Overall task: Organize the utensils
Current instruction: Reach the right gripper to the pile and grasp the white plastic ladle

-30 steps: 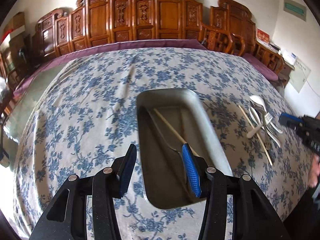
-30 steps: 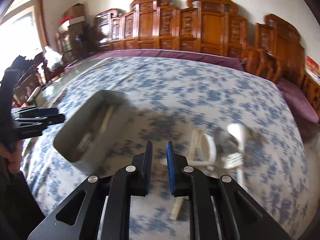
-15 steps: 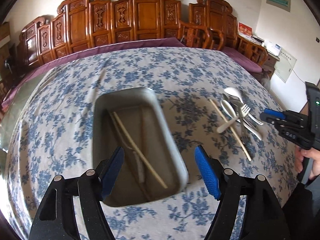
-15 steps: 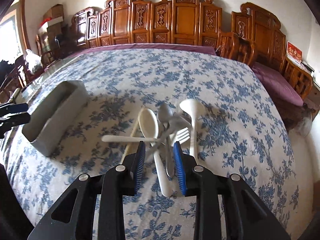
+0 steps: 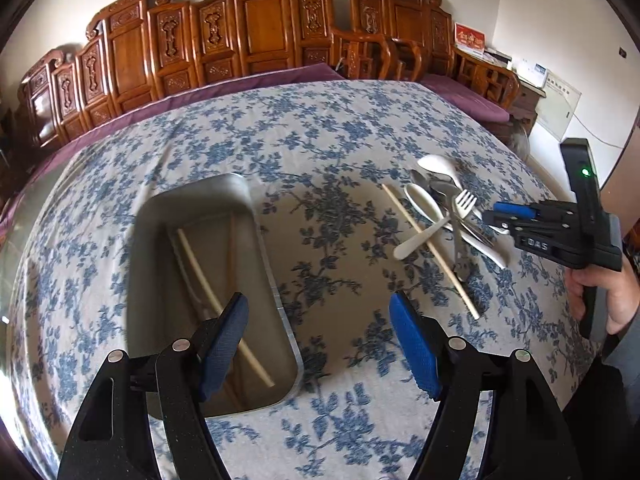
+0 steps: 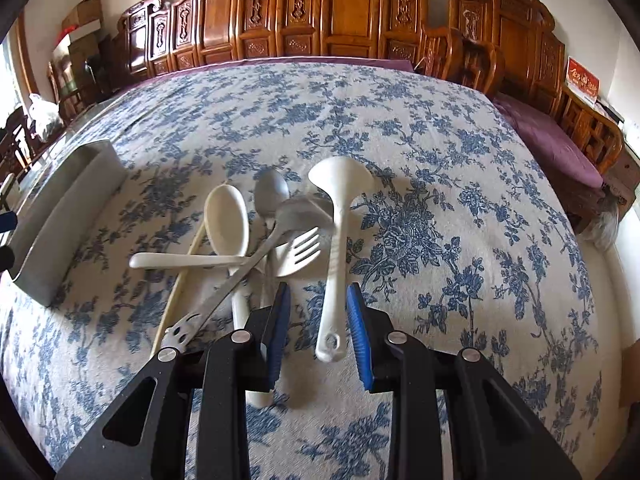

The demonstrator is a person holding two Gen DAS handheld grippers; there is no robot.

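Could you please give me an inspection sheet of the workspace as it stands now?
Surface: tablecloth, blue floral, slightly wrinkled.
Job's things: grey bin holds a chopstick; pile beside it: ladle, white spoon, metal spoon, white fork, loose chopstick, overlapping.
Clutter: nothing seen.
Grippers: left gripper open, above the bin's edge, holding nothing; right gripper open, jaws either side of the ladle's handle, not closed on it.
Cables: one wire on the wall.
Surroundings: carved wooden benches, purple cushion.
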